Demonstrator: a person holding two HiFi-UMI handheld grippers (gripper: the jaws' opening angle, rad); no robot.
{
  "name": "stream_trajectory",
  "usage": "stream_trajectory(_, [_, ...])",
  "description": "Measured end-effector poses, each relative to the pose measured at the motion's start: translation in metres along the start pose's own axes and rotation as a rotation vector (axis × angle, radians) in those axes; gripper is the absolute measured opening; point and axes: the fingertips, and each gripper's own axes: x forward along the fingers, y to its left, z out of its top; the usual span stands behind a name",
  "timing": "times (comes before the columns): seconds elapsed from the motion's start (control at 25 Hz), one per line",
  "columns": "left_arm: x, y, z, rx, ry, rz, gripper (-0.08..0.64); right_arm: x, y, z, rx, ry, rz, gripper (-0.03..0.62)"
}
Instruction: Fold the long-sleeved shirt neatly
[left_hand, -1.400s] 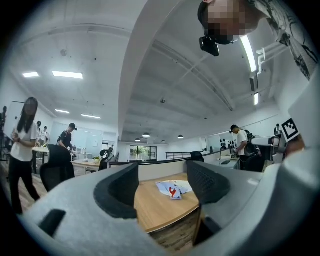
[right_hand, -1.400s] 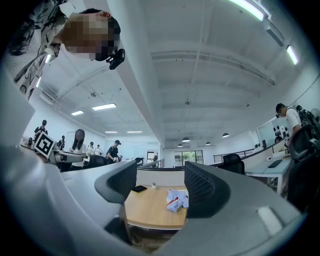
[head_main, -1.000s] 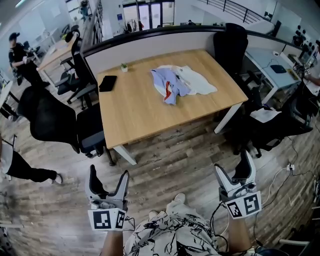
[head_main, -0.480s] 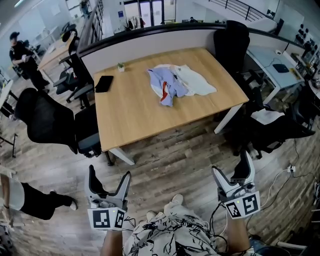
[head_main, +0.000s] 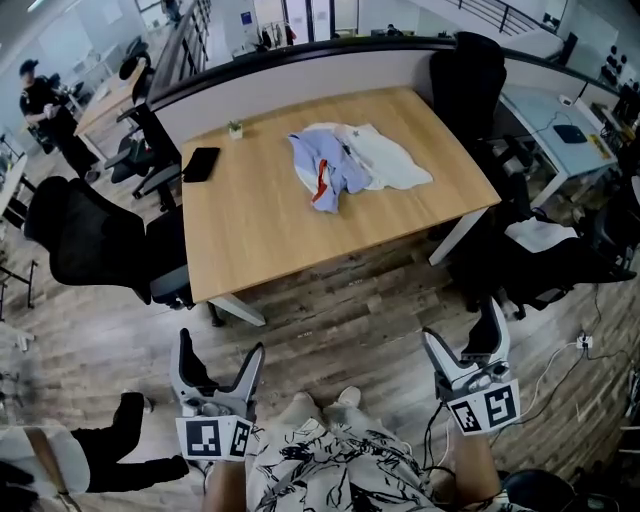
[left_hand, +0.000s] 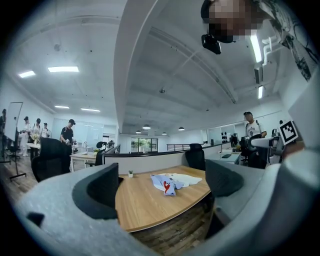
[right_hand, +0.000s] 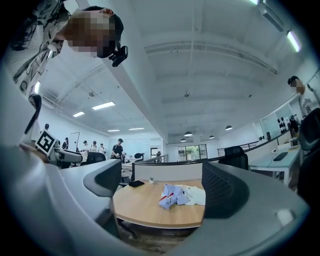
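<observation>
The long-sleeved shirt (head_main: 340, 165) lies crumpled on the wooden table (head_main: 260, 225), a light blue part with a red mark on the left and a white part on the right. It also shows between the jaws in the left gripper view (left_hand: 171, 182) and in the right gripper view (right_hand: 179, 194), far off. My left gripper (head_main: 220, 358) and right gripper (head_main: 463, 335) hang over the floor well short of the table. Both point level at it. Their jaws have just been opening and now stand open with nothing between them.
A black phone (head_main: 201, 163) and a small potted plant (head_main: 235, 129) sit at the table's back left. Black office chairs stand at the left (head_main: 95, 240), the back right (head_main: 465, 75) and the right (head_main: 545, 260). A person's leg (head_main: 125, 465) crosses the floor at my left.
I have come closer to the table with both grippers held out in front. The person at the left has walked toward the bottom edge of the head view.
</observation>
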Motion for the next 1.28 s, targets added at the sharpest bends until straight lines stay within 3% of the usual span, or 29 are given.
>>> stream_trajectory(0.28, [0.031,-0.005,-0.011,-0.006,0.027,-0.017,0.531,0.013,-0.021,-0.010,0.001,0.024,-0.019,0.498])
stream_trajectory(0.56, [0.104,0.002,-0.012,-0.023,-0.002,-0.047,0.531,0.049,-0.063,-0.007,-0.026,0.008,-0.077,0.497])
stream_trajectory(1.28, [0.322,0.076,0.014,-0.017,-0.036,-0.136,0.531,0.249,-0.128,0.005,-0.065,-0.028,-0.148,0.497])
